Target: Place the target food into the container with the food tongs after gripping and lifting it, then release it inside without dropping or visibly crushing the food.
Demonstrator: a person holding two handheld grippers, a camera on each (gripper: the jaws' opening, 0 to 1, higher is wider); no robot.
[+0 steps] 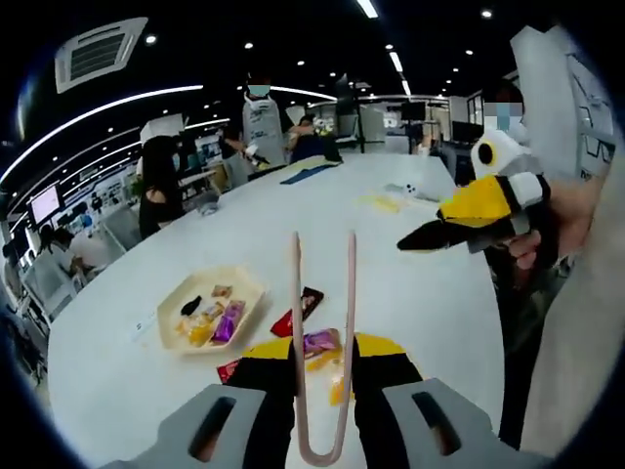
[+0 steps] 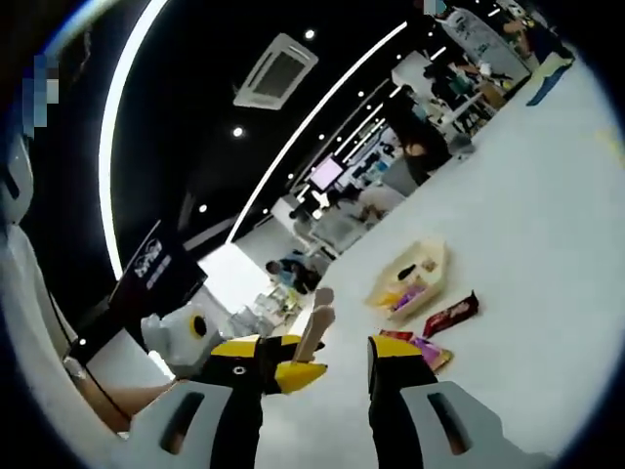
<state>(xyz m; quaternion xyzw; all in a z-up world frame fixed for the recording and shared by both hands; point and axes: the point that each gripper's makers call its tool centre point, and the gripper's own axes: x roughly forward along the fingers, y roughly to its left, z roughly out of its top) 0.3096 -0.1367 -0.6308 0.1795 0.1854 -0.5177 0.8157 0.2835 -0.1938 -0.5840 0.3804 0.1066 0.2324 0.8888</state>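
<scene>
Left gripper view: tongs (image 1: 323,342), held between the left gripper's (image 1: 323,376) jaws, stand apart and empty above wrapped snacks (image 1: 320,342) on the white table (image 1: 410,293); tray (image 1: 210,308) nearby holds more.
Right gripper view: right gripper (image 2: 317,376) open, snacks (image 2: 422,349) beyond; tongs' spread unclear.

Ceiling strip lights (image 1: 98,107) and small downlights are glowing against a dark ceiling, while the white table (image 1: 391,293) is reflecting brightly, nearly washing out at right in the right gripper view. Fisheye bending is curving edges; distant background is looking soft.
</scene>
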